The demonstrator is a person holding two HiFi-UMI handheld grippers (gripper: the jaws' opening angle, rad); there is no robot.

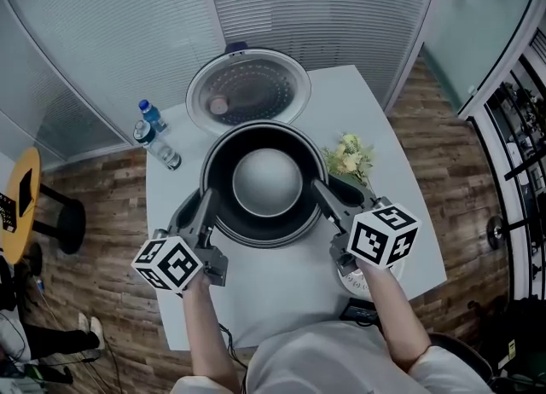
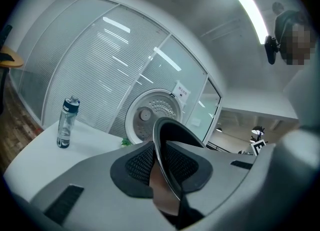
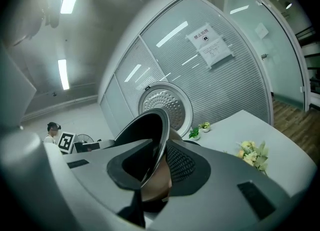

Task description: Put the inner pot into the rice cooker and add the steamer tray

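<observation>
Held forward side by side, the left tool (image 1: 207, 205) and the right tool (image 1: 322, 189) each clamp the rim of the inner pot (image 1: 267, 181), one at its left, one at its right.

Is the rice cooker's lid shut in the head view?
No, the rice cooker's lid stands open, its perforated inner face showing behind the inner pot.

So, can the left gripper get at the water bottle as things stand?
Probably not yet. The left gripper is shut on the rim of the inner pot, with the right gripper on the opposite side. The table towards the water bottle looks free, but the pot must go down first.
</observation>
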